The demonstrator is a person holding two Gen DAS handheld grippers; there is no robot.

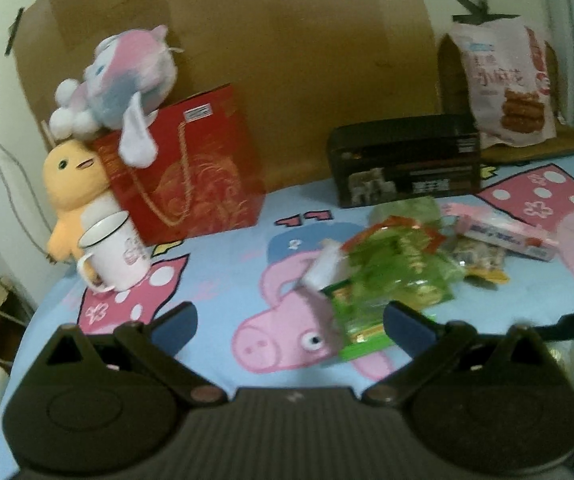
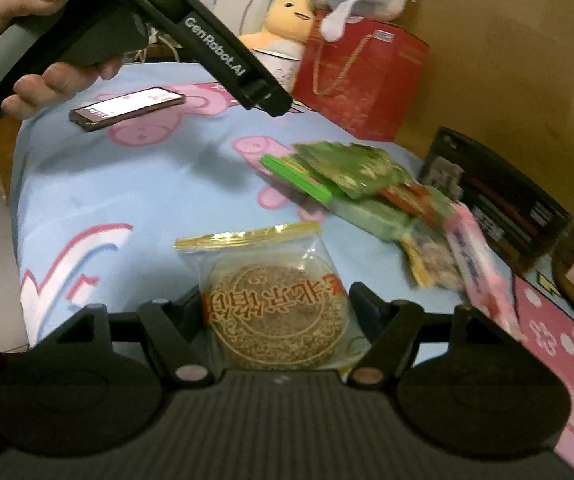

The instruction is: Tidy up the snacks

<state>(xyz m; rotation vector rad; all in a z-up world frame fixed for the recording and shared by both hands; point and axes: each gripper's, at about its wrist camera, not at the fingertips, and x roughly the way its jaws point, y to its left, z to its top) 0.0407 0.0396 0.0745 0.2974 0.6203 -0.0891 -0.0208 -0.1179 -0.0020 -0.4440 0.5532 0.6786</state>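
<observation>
In the right wrist view, a round brown mooncake in a clear packet with a gold seal [image 2: 275,312] sits between my right gripper's [image 2: 281,300] fingers. They press its two sides, and it stays sharp while the table blurs. A pile of green snack packets [image 2: 351,172] [image 1: 391,276] lies on the cartoon-print sheet [image 2: 135,200], with a pink box [image 2: 483,272] [image 1: 503,232] beside it. My left gripper [image 1: 291,326] hovers just short of that pile, blue pads wide apart with nothing between them. A hand holds it at the upper left of the right wrist view [image 2: 271,100].
A red gift bag [image 1: 191,168] with plush toys [image 1: 127,80] on and beside it stands at the back left, with a white mug [image 1: 115,252] in front. A black box [image 1: 407,160] and a tall pink snack bag [image 1: 507,88] stand at the back right. A phone [image 2: 127,108] lies near the sheet's edge.
</observation>
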